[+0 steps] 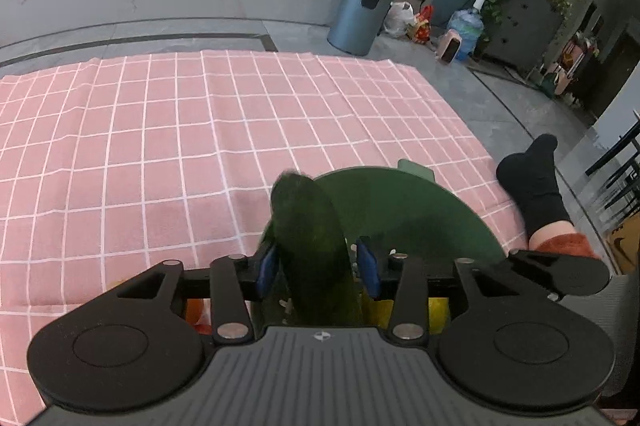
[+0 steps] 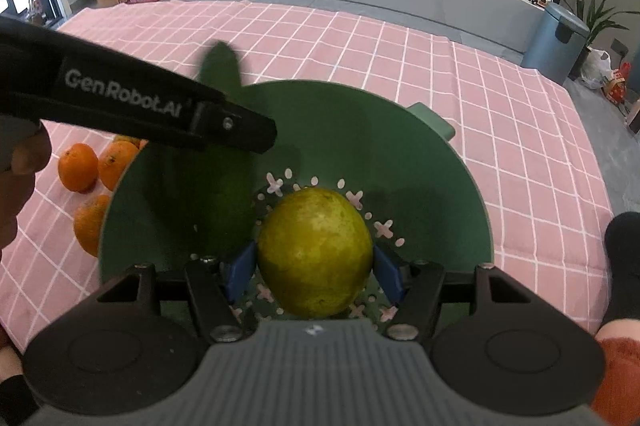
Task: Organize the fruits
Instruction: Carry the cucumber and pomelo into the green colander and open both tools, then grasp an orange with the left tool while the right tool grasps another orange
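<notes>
The right gripper (image 2: 316, 272) was closest to its camera. Its two blue pads (image 2: 240, 272) pressed on both sides of a yellow-green fruit (image 2: 316, 250), so it held the fruit tight, about half open. The fruit hung just over the holes in the bottom of the green bowl (image 2: 400, 153).

The biggest thing was the pink checked cloth (image 1: 160, 145), spread flat on the grey floor (image 1: 500, 97). The green bowl (image 1: 420, 201) sat on it, near the person's foot in a black sock (image 1: 532, 181).

Next in size was the long dark green cucumber (image 1: 312, 238). It lay between the blue pads (image 1: 268, 268) of the left gripper (image 1: 318, 266). The right pad stood a little way off the cucumber, with a gap showing. The left pad was right beside it. So the jaws were partly open and did not squeeze it. In the right wrist view the cucumber (image 2: 218, 65) leaned over the bowl's left rim, its tip sticking out past the edge, and the left gripper's black arm (image 2: 160, 105) crossed in front of it.

Three small oranges (image 2: 78, 167) sat on the cloth just left of the bowl, close together.
</notes>
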`<move>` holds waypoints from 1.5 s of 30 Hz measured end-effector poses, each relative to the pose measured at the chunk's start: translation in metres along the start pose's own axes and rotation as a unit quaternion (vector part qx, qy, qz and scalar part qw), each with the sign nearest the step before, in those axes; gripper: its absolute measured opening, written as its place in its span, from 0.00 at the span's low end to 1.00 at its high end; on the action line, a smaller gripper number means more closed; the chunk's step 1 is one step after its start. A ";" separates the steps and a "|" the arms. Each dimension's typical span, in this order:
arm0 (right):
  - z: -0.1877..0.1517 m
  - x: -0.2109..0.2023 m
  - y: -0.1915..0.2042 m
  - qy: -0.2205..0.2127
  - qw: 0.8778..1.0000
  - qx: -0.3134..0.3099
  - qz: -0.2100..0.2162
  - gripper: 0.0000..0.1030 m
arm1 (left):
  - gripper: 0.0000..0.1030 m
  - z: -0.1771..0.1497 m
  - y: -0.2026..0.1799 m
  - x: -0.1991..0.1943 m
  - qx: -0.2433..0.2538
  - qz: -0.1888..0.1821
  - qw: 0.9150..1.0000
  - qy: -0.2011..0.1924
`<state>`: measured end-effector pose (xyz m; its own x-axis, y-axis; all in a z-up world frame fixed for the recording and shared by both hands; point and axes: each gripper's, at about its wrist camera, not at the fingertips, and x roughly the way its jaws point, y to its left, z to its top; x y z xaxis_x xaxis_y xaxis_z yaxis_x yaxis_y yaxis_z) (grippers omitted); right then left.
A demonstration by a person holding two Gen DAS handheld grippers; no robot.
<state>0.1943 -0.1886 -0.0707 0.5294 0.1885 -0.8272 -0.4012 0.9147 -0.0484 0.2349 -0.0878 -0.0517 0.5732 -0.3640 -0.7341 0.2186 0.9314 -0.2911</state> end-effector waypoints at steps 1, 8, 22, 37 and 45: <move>0.000 0.002 0.000 0.000 1.000 -0.006 -0.008 0.59 | 0.52 -0.001 0.001 -0.001 -0.001 -0.002 1.000 -0.001; 0.002 0.009 -0.002 0.008 1.000 -0.017 -0.024 0.59 | 0.57 -0.003 0.003 -0.020 0.003 -0.012 1.000 -0.020; 0.002 -0.011 0.016 -0.013 0.996 -0.067 -0.064 0.68 | 0.58 -0.028 -0.009 -0.080 0.044 0.041 0.997 -0.047; -0.013 -0.097 0.076 -0.117 0.992 0.011 -0.044 0.75 | 0.59 -0.067 0.017 -0.140 0.051 0.074 0.994 -0.059; -0.033 -0.105 0.116 -0.147 0.986 0.080 -0.010 0.74 | 0.60 -0.088 0.039 -0.151 0.043 0.072 0.995 -0.059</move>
<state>0.0677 -0.1139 -0.0078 0.7393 0.2433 -0.6279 -0.2782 0.9595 0.0443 0.0873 0.0033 -0.0059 0.6915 -0.2276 -0.6856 0.1910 0.9729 -0.1303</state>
